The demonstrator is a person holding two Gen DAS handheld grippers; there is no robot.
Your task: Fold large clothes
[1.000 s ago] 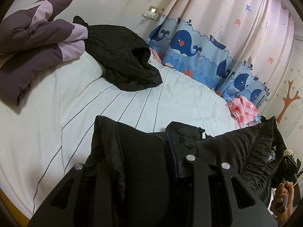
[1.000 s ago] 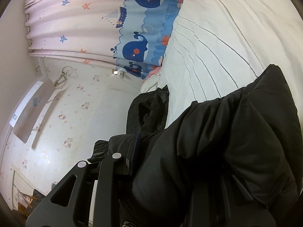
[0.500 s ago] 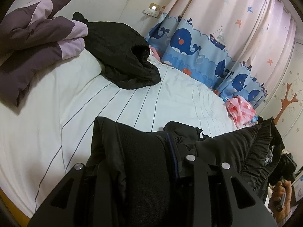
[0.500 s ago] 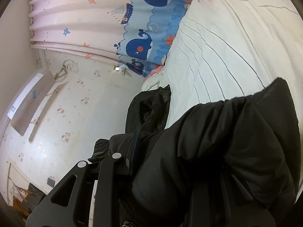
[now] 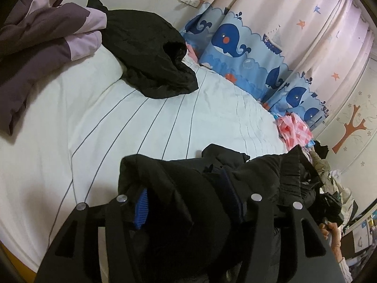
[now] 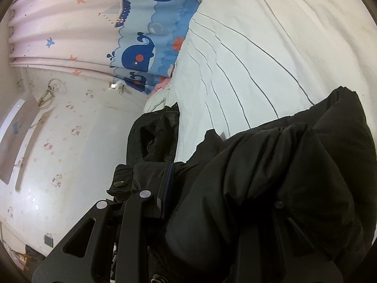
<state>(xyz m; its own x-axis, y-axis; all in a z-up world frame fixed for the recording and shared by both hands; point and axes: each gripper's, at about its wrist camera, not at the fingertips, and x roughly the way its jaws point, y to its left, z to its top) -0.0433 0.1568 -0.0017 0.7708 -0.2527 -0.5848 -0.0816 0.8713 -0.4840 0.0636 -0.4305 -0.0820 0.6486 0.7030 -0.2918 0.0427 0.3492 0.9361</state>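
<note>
- Lying far ahead and to the left of the left tongs (image 5: 188, 202), a purple and lilac quilt (image 5: 44, 40) was bunched at the head of the bed (image 5: 99, 127).
- Just right of that quilt, a second black garment (image 5: 146, 54) lay crumpled on the white, thin-striped sheet, well apart from the tongs.
- Between the two fingers of the left tongs sat a thick fold of the black padded jacket (image 5: 188, 212); the fingers stood wide but were pinching that bundle, with a blue ribbed cuff (image 5: 141, 210) showing against the left finger.
- To the right of the left tongs the jacket stretched off toward the other hand, held above the sheet.
- Ahead and to the right hung a pink curtain with blue whales (image 5: 254, 44), and a pink checked cloth (image 5: 294, 129) lay at the bed's far edge.
- In the right wrist view, a papered wall (image 6: 70, 141) filled the space left of the right tongs (image 6: 212, 202).
- The right tongs' left finger pressed against a black snap-buttoned flap of the jacket (image 6: 271, 188); its right finger was mostly buried under the puffy fabric, so these tongs too were pinching the jacket.
- Beyond the right tongs the other black garment (image 6: 153, 136) lay near the wall, with striped sheet to its right.
</note>
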